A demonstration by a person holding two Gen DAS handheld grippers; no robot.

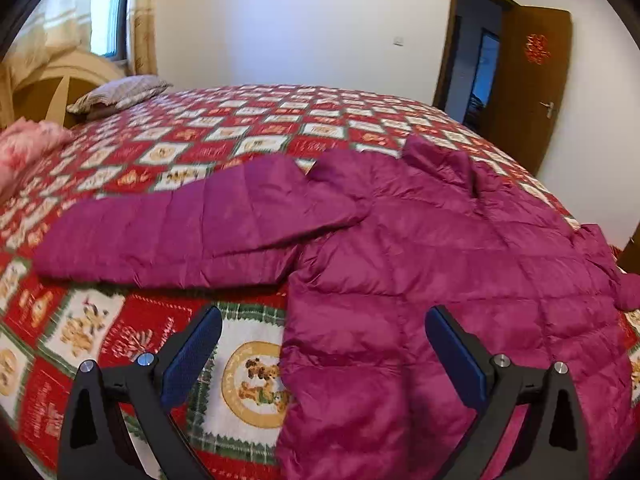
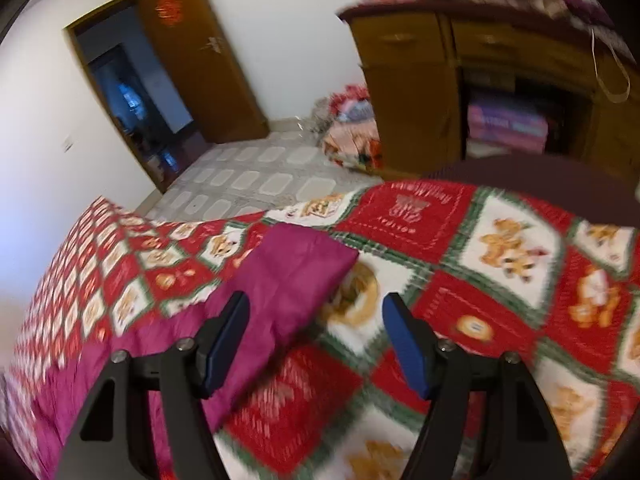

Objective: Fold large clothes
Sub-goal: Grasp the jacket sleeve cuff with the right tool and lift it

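A magenta quilted jacket (image 1: 420,264) lies spread flat on a bed covered by a red, green and white patchwork bedspread (image 1: 168,152) printed with teddy bears. In the left wrist view its body fills the near right, one sleeve (image 1: 172,236) stretches out to the left across the bedspread, and the collar or hood, hard to tell which, bunches up at the far end. The right wrist view, blurred, shows the other sleeve (image 2: 296,276) reaching toward the far edge of the bed. The fabric looks like thin, shiny nylon over puffy filling, stitched in horizontal bands and finely creased. It should be light and soft but springy and slippery, so folds will likely puff back open and the shell may slide between the pads unless a seam or cuff is pinched. The sleeve ends and the hem corners seem the surest places to grip. The left gripper (image 1: 324,344) hangs spread wide and empty above the jacket's near left edge, holding nothing. The right gripper (image 2: 316,328) is likewise parted and empty, its left finger over the sleeve and its right over bare bedspread. A pillow (image 1: 120,94) rests at the far left, and a wooden cabinet (image 2: 480,92) stands beyond the bed.
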